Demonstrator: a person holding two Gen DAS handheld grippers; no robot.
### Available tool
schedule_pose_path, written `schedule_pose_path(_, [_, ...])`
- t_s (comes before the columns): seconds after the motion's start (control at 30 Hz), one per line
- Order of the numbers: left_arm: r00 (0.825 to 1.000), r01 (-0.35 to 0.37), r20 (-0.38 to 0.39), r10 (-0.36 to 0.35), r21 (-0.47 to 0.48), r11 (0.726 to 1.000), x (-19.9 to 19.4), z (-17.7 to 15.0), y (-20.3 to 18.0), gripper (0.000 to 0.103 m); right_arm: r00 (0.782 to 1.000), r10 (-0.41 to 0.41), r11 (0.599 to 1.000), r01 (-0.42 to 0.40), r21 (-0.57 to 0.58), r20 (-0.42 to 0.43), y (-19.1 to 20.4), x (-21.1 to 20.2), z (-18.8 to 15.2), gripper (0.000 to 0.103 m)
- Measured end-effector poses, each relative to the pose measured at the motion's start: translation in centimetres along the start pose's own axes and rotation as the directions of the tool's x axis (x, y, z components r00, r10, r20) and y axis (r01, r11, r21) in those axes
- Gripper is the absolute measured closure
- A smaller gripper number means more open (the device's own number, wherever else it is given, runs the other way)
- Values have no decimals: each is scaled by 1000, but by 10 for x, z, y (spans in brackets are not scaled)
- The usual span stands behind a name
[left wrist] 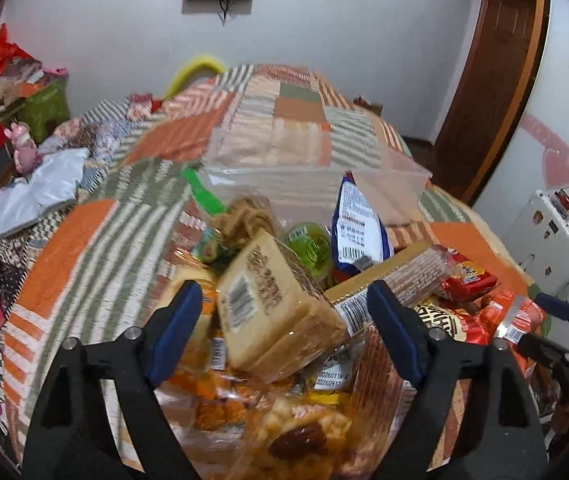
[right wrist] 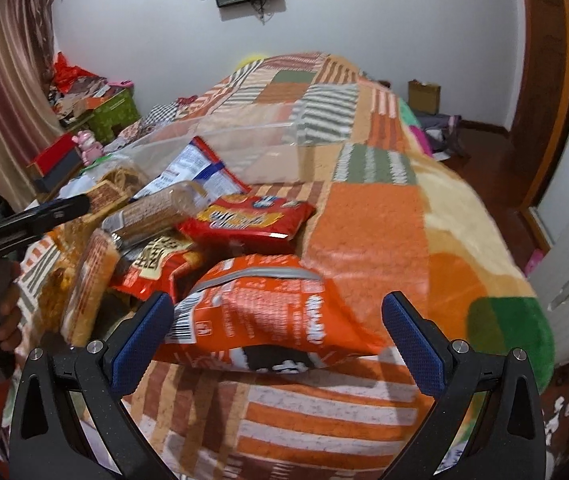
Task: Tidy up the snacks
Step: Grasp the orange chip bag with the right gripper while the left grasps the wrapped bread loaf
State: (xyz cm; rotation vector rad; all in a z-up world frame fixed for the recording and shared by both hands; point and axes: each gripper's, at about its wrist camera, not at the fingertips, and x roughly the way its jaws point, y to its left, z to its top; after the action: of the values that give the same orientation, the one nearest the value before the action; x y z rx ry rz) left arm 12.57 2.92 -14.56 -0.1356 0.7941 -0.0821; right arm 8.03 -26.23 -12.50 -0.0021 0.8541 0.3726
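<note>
A pile of snack packets lies on a patchwork bedspread. My left gripper (left wrist: 284, 312) is open around a clear-wrapped tan cake block (left wrist: 276, 312) on top of the pile, jaws on either side, not touching it. Around it lie a green jelly cup (left wrist: 310, 248), a blue-white bag (left wrist: 358, 224) and a biscuit sleeve (left wrist: 400, 276). My right gripper (right wrist: 276, 320) is open over an orange bag (right wrist: 268, 320) at the pile's near edge. Behind it lie a red packet (right wrist: 248, 220) and a red-gold packet (right wrist: 156, 268). A clear plastic bin (left wrist: 316, 168) stands behind the pile; it also shows in the right wrist view (right wrist: 244, 148).
The bedspread (right wrist: 364, 232) stretches right of the pile. The right gripper shows at the right edge of the left wrist view (left wrist: 556, 320); the left gripper shows at the left of the right wrist view (right wrist: 28, 224). Clutter and boxes (left wrist: 16, 148) line the bed's left side. A white cabinet (left wrist: 552, 236) stands right.
</note>
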Motion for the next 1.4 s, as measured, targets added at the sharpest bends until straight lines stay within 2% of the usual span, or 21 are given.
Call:
schedule_pose_path(0.2, [999, -33, -12, 32, -10, 999, 14, -2, 2, 29, 1000, 7, 1000, -7, -8, -23, 6, 12, 0, 0])
schedule_pose_path(0.33, [1000, -4, -10, 4, -20, 1000, 16, -3, 6, 37, 999, 24, 999, -23, 25, -48, -1, 15, -1, 0])
schedule_pose_path(0.73, [1000, 3, 28, -5, 74, 997, 3, -11, -6, 54, 996, 30, 990, -19, 136, -83, -24, 0, -8, 0])
schedule_pose_path(0.83, [1000, -3, 23, 1, 95, 995, -1, -13, -9, 54, 995, 53, 989, -40, 139, -88, -22, 3, -8, 0])
schedule_pose_path(0.93, [1000, 2, 16, -3, 100, 995, -4, -16, -9, 54, 995, 36, 995, -27, 96, -92, -14, 8, -6, 0])
schedule_pose_path(1.17, [1000, 10, -27, -8, 81, 997, 0, -15, -2, 54, 978, 125, 991, -114, 75, -167, -10, 38, -5, 0])
schedule_pose_path(1.3, [999, 23, -46, -20, 54, 998, 5, -13, 4, 51, 980, 135, 990, -126, 66, -148, -9, 40, -9, 0])
schedule_pose_path(1.37, [998, 39, -58, -38, 21, 999, 9, -11, 10, 50, 980, 142, 989, -133, 71, -137, -10, 37, -10, 2])
schedule_pose_path(1.4, [997, 44, -62, -44, 8, 999, 10, -10, 12, 50, 981, 145, 988, -136, 76, -130, -11, 36, -11, 8])
